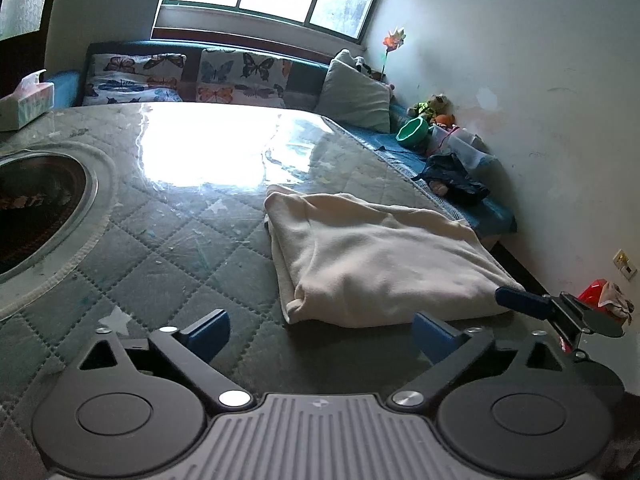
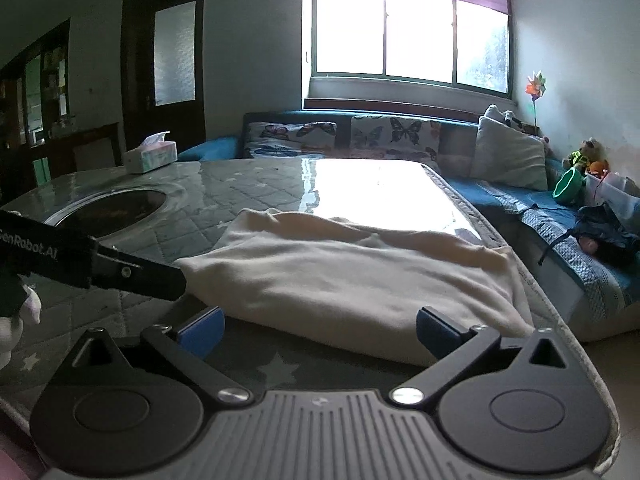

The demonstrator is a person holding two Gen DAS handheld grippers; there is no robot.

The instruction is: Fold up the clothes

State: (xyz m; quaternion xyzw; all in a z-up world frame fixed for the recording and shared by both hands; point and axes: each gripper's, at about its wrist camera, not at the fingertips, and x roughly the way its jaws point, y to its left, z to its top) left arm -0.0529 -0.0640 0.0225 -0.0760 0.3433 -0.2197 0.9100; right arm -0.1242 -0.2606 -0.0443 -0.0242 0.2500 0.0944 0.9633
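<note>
A cream garment (image 1: pixel 376 256) lies folded in a thick rectangle on the quilted table cover (image 1: pixel 168 240), near the table's right edge. My left gripper (image 1: pixel 320 336) is open and empty, just short of the garment's near edge. In the right wrist view the same garment (image 2: pixel 352 276) lies straight ahead, and my right gripper (image 2: pixel 316 332) is open and empty with its blue fingertips (image 2: pixel 200 330) at the near hem. The right gripper's blue finger also shows in the left wrist view (image 1: pixel 524 302), beside the garment's right corner. The left gripper's black body (image 2: pixel 100 264) shows at the left.
A round metal-rimmed opening (image 1: pixel 44 200) is set in the table at the left. A tissue box (image 2: pixel 150 154) stands at the far left corner. A sofa with butterfly cushions (image 2: pixel 344 136), a green bowl (image 1: pixel 412 130), toys and dark clothing (image 1: pixel 456 176) lines the far and right sides.
</note>
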